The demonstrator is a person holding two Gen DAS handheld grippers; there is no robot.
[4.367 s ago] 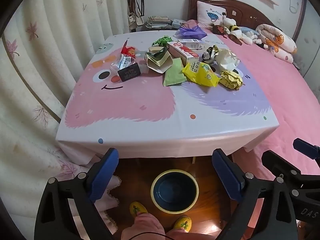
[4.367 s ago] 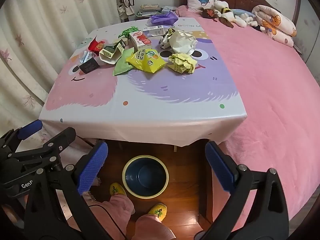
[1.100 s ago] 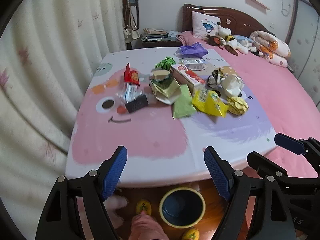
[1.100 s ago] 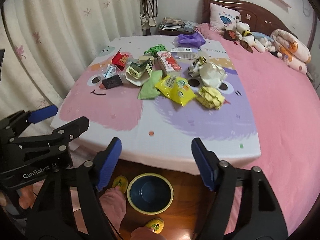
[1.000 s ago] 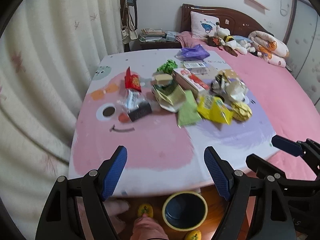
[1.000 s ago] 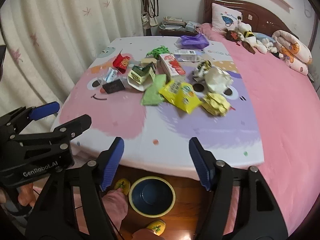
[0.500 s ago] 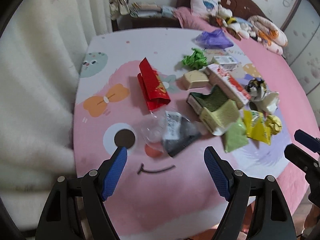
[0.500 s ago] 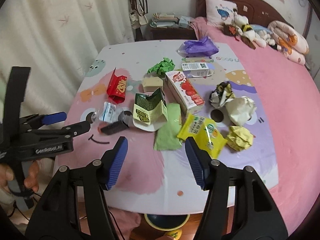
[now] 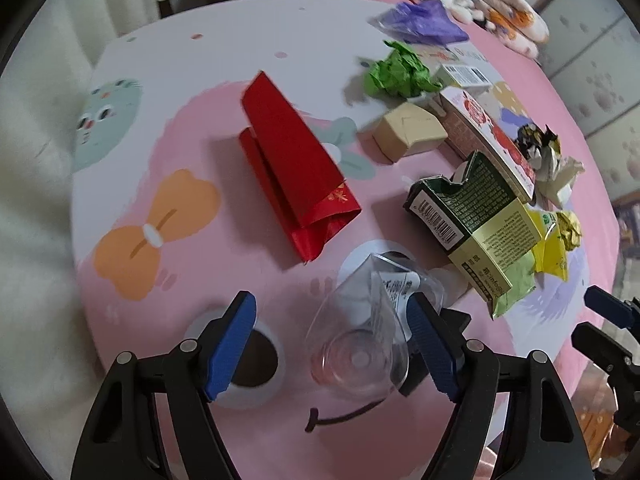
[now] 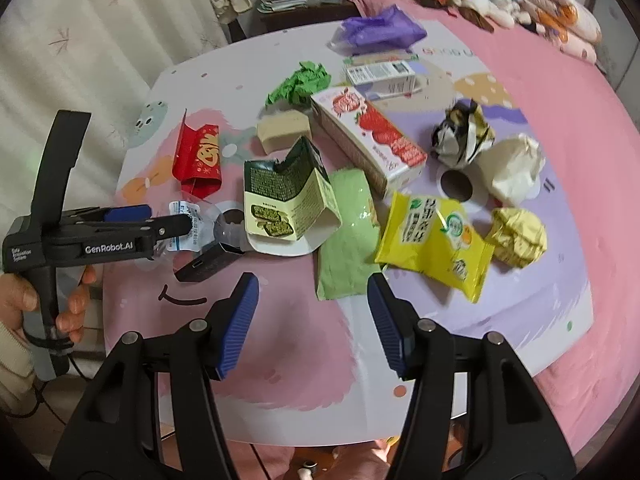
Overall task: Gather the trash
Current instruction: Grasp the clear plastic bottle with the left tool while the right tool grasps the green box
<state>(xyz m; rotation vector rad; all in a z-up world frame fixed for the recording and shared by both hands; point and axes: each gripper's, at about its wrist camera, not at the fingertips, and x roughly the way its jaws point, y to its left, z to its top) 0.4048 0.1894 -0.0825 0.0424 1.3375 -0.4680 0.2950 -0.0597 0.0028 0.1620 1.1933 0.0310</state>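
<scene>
Partly hidden: black box [image 9: 434, 344], tucked behind the left gripper's [image 9: 332, 340] right finger and the clear plastic cup [image 9: 366, 332]. Blurred and unreadable: print on the cup's label. Cut off by the right-wrist frame edge: person's hand [image 10: 36, 300]. Mostly covered by the left gripper there: same cup [image 10: 188, 226].

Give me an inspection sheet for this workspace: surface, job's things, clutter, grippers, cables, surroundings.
Surface: table under a pink cartoon cloth.
Job's things: clear plastic cup lying between the open left gripper fingers, not clamped; red packet; green-and-cream carton; strawberry carton; yellow snack bag; crumpled green paper; purple bag.
Clutter: small black box beside the cup.
Grippers: right gripper open, empty, above bare cloth.
Cables: nothing seen on the table.
Surroundings: curtain, pink bed.
</scene>
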